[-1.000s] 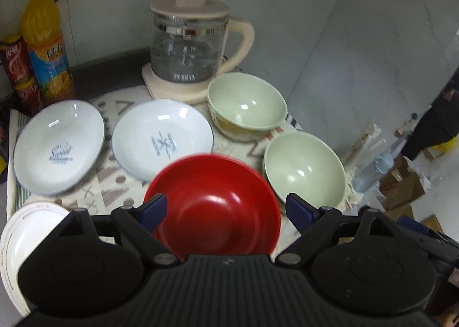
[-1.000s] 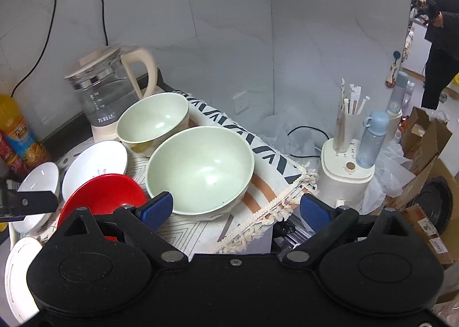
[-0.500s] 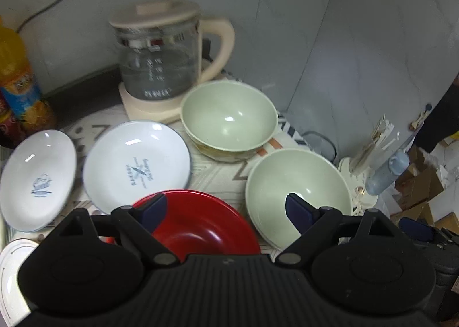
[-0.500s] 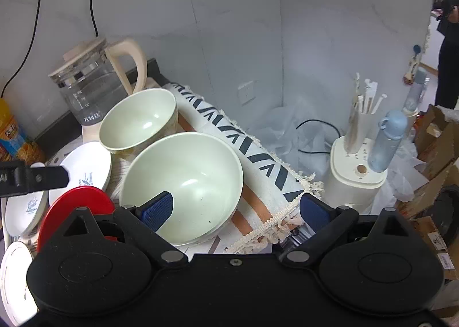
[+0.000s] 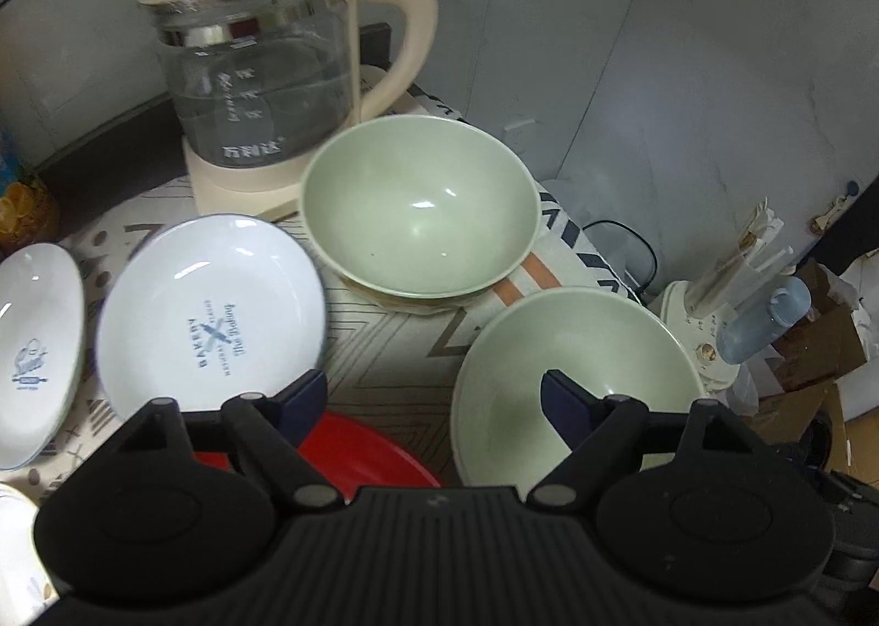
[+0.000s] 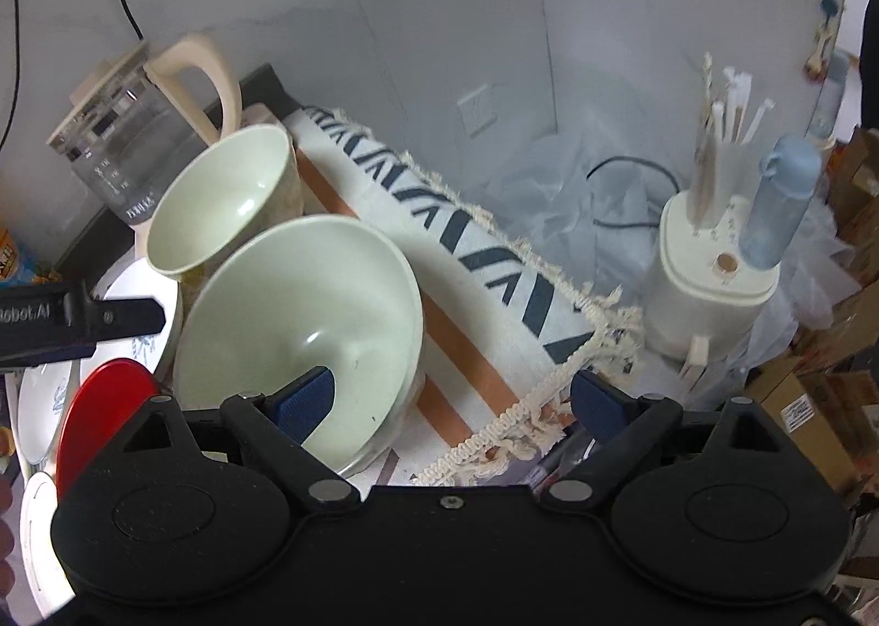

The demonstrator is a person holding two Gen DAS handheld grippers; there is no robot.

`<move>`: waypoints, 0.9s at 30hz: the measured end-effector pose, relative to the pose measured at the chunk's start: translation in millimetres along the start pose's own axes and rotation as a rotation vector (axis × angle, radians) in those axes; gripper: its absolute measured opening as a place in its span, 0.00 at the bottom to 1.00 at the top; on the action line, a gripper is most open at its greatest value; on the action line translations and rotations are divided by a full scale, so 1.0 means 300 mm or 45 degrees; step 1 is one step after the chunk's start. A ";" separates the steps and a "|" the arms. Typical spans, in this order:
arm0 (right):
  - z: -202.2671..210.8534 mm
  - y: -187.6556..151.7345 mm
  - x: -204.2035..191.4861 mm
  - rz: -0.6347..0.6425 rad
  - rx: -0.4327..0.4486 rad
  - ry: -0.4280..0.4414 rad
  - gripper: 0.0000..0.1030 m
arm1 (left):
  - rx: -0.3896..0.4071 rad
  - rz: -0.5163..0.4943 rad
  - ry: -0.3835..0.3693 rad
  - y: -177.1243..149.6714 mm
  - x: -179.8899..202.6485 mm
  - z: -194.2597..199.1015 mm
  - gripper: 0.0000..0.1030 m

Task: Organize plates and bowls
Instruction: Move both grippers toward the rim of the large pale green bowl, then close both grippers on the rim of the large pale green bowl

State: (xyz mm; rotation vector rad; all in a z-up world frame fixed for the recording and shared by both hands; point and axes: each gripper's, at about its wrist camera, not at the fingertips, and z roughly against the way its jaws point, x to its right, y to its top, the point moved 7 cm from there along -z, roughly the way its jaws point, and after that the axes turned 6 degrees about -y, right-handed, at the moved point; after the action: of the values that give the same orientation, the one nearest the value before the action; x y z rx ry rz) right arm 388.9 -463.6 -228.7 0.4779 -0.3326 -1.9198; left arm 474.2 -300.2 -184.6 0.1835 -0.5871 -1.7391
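Two pale green bowls stand on a patterned cloth: the far bowl (image 5: pixel 420 208) (image 6: pixel 220 203) by the kettle and the near bowl (image 5: pixel 571 379) (image 6: pixel 299 340). A red bowl (image 5: pixel 362 450) (image 6: pixel 104 406) lies near, beside two white plates (image 5: pixel 211 313) (image 5: pixel 35 351). My left gripper (image 5: pixel 434 401) is open and empty over the gap between red bowl and near green bowl; it also shows in the right wrist view (image 6: pixel 82 316). My right gripper (image 6: pixel 453 401) is open and empty, its left finger over the near green bowl's rim.
A glass kettle (image 5: pixel 258 77) stands at the back against the wall. The cloth's fringed edge (image 6: pixel 527 406) marks the table end. Beyond it are a white holder with straws (image 6: pixel 714 252), a blue bottle (image 6: pixel 780 203) and cardboard boxes (image 6: pixel 813 406).
Both grippers moved forward and right. In the left view the red bowl slid down under the gripper and the green bowls came closer. In the right view the near green bowl moved under the left finger.
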 end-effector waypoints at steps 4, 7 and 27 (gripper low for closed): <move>-0.041 0.003 0.008 -0.016 -0.045 0.020 0.84 | -0.035 -0.026 -0.013 0.007 0.020 -0.051 0.73; -0.061 0.004 0.004 -0.023 -0.065 0.040 0.83 | -0.056 -0.033 -0.019 0.007 0.030 -0.086 0.66; -0.168 0.006 -0.045 -0.004 -0.170 0.187 0.15 | -0.194 -0.012 -0.026 -0.015 0.030 -0.215 0.16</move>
State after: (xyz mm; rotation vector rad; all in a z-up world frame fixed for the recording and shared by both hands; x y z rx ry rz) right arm 418.8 -452.3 -269.9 0.5274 -0.1074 -1.8835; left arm 495.4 -326.5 -240.3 0.0611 -0.4667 -1.7886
